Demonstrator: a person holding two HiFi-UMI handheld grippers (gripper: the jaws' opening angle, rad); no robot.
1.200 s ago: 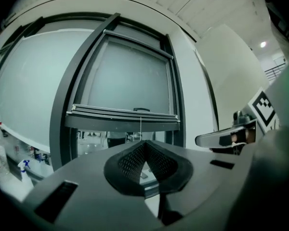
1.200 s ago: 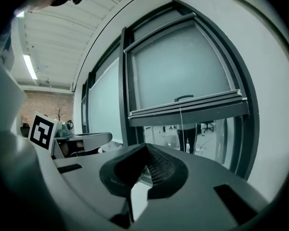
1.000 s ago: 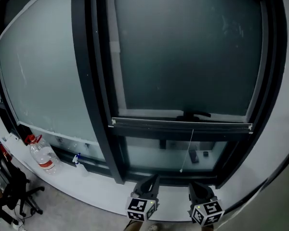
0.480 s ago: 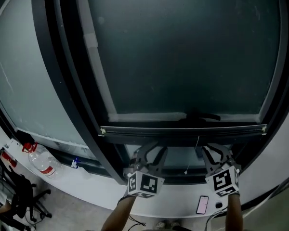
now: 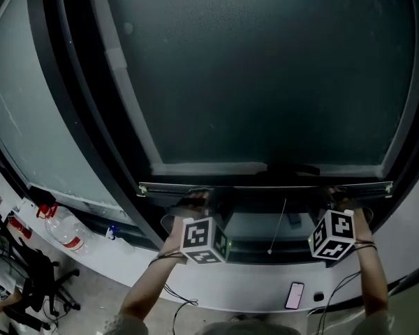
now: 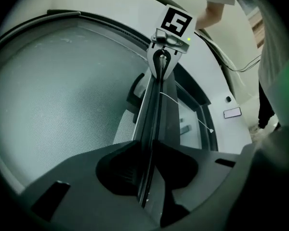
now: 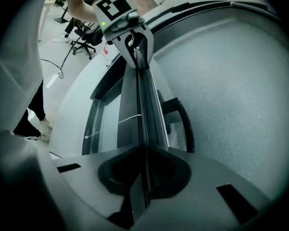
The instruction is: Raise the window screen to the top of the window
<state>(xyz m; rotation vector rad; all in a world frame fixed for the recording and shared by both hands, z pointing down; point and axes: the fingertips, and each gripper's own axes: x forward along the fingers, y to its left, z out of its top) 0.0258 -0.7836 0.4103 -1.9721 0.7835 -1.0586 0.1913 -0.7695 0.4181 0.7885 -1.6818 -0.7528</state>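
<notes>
while my head view shows the grey mesh window screen with its dark bottom rail low in the black window frame, only the gripper views show the grip: my left tongs and right tongs each pinch that rail tight, near opposite ends.

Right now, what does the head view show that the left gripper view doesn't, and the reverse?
Only the head view: a water bottle at lower left, and the left gripper seen from outside. Only the left gripper view: the screen's fine mesh, and its own jaws shut on the bottom bar. Both: that bar, the right gripper clamped on it, the pull cord and a phone.
</notes>
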